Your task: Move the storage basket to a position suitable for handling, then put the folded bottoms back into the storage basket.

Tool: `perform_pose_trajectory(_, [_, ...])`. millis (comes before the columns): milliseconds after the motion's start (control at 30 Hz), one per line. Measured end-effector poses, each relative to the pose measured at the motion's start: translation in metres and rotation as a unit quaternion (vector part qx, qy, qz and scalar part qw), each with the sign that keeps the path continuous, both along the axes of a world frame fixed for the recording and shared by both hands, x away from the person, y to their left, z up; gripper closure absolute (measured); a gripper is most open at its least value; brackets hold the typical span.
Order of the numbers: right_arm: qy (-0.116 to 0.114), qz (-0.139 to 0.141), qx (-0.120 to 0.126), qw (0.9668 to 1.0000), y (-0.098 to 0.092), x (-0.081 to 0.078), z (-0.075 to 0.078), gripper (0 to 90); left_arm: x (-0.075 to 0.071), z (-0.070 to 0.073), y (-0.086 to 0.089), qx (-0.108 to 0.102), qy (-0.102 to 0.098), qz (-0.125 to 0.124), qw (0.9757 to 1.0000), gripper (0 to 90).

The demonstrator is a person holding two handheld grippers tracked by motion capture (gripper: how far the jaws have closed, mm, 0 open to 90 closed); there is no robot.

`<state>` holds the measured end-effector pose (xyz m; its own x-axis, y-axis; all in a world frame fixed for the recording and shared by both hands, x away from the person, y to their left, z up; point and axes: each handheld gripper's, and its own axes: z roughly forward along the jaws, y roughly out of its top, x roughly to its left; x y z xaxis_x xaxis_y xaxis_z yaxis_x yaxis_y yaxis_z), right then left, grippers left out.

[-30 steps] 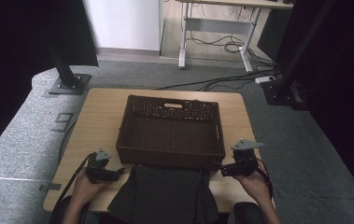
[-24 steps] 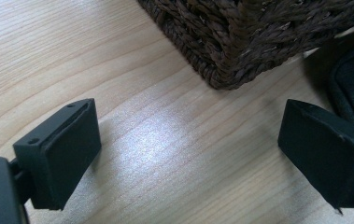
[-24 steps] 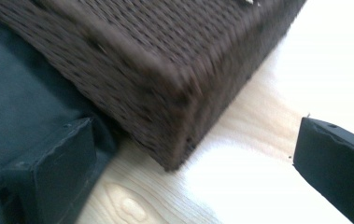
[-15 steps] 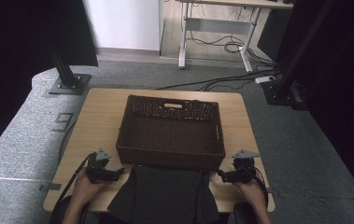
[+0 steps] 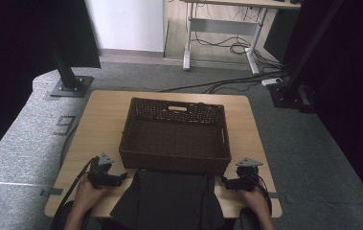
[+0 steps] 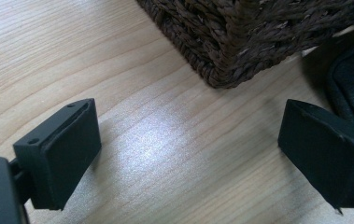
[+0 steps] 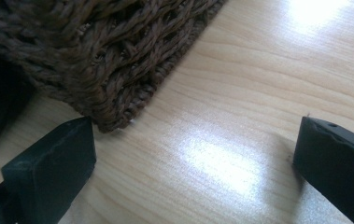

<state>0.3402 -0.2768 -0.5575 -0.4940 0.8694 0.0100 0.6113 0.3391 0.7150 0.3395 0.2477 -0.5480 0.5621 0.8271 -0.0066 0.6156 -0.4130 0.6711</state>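
A dark brown wicker basket [image 5: 175,158] sits in the middle of the wooden table [image 5: 102,120], and it looks empty. A dark garment [image 5: 169,201] lies flat in front of it at the table's near edge. My left gripper [image 5: 121,177] rests low on the table by the garment's left corner, open, with bare wood between its jaws; the basket's corner [image 6: 226,70] is just ahead. My right gripper [image 5: 224,182] is at the garment's right side, also open, with the basket's corner [image 7: 114,112] close to its left fingertip [image 7: 58,158].
The table's near edge lies just behind both hands. Bare wood runs along the basket's left and right sides. Black stand bases [image 5: 71,86] and cables [image 5: 227,84] lie on the grey floor beyond the table.
The right gripper has moved down and toward the near edge, settling beside the garment's right side. The left gripper has stayed in place.
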Motion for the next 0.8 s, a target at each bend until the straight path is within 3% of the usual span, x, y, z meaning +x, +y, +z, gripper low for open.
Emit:
perform_pose_trajectory(233, [0.003, 0.003, -0.002, 1.0, 0.0, 0.0, 0.001, 0.0, 0.0, 0.0, 0.0, 0.0, 0.001, -0.001, 1.0, 5.6])
perform_pose_trajectory(433, [0.018, 0.017, -0.007, 0.9997, 0.004, -0.002, 0.004, 0.0, 0.001, 0.002, -0.001, 0.01, 0.015, -0.009, 0.9998, 2.4])
perform_pose_trajectory(633, [0.036, 0.029, 0.012, 0.9989, 0.008, -0.007, 0.012, 2.4, 0.0, 0.007, -0.003, 0.022, 0.026, -0.008, 0.9994, 1.4])
perform_pose_trajectory(800, [0.042, 0.036, 0.038, 0.9978, 0.013, -0.019, 0.025, 2.4, -0.009, 0.023, -0.008, -0.015, 0.018, -0.02, 0.9995, 1.4])
